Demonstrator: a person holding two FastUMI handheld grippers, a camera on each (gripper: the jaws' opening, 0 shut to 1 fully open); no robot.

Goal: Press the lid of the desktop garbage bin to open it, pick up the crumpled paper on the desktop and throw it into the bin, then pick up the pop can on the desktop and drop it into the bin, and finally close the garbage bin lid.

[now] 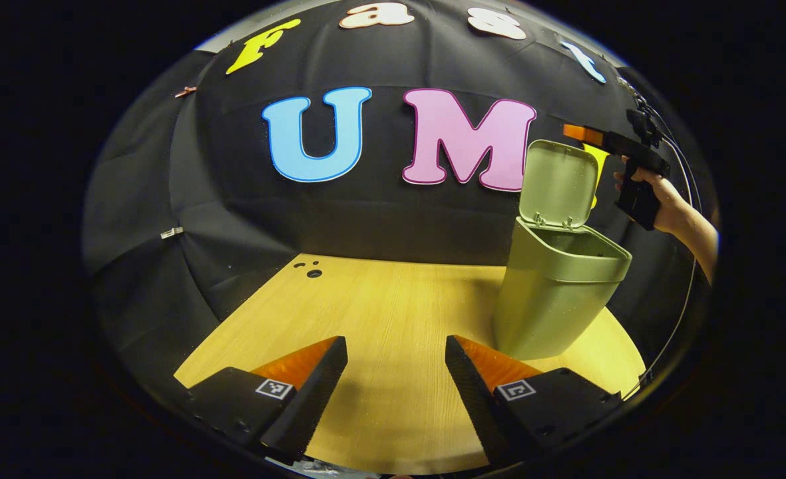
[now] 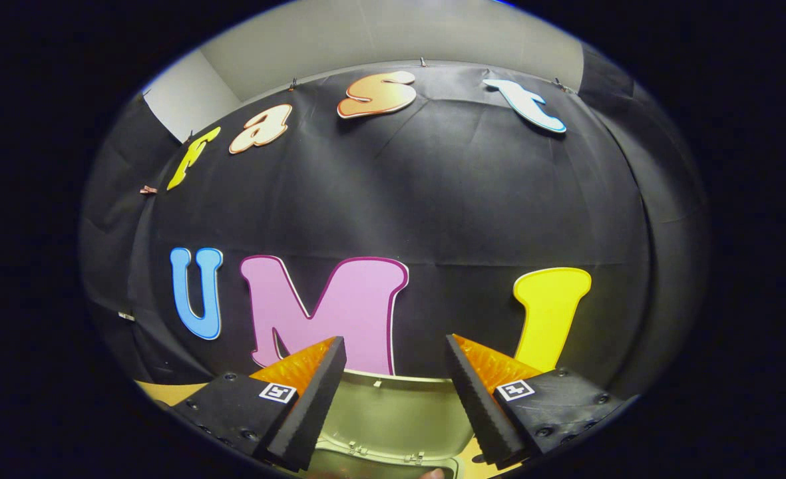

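The green desktop bin [image 1: 552, 293] stands on the right side of the wooden table [image 1: 379, 299], its lid [image 1: 559, 183] swung up and upright. My left gripper [image 1: 396, 346] hovers open over the table, left of the bin, with nothing between its fingers. A hand [image 1: 659, 199] holds my right gripper [image 1: 576, 132] high at the bin's far right, its fingers level with the top of the lid. In the right gripper view, my right gripper [image 2: 396, 346] is open and empty, and the inside of the raised lid [image 2: 399, 412] lies just below and between its fingers.
The black cloth wall [image 1: 366, 213] closes off the back of the table. Small round holes [image 1: 313, 271] mark the tabletop near its far left edge. A thin cable [image 1: 689, 293] hangs down from the right gripper past the bin's right side.
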